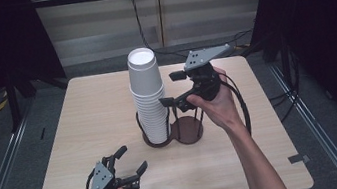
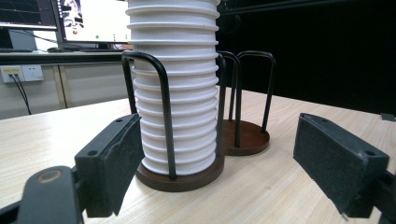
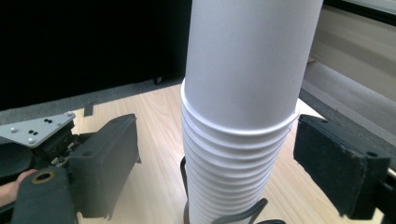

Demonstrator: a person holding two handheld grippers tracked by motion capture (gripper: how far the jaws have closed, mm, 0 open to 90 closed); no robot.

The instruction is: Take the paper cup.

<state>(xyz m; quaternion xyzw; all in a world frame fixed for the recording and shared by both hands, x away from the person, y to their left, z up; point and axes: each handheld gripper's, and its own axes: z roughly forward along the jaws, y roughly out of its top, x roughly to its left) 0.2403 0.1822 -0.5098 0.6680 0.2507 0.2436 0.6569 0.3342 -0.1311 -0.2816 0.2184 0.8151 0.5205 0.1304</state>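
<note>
Upright white ribbed cup stack [image 1: 148,97] in dark wire holder [image 1: 172,133]; right gripper [image 1: 172,89] open astride it, left gripper [image 1: 131,159] open.

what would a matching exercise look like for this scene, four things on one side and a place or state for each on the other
Things:
1. stack of white paper cups
2. empty holder ring
3. left gripper
4. right gripper

Places or states:
A. open, low near the table's front edge
B. standing upside down in the left ring of the dark wire holder
C. open, raised beside the upper cups
D. right of the cups, nothing in it

Pairs: 1-B, 2-D, 3-A, 4-C
</note>
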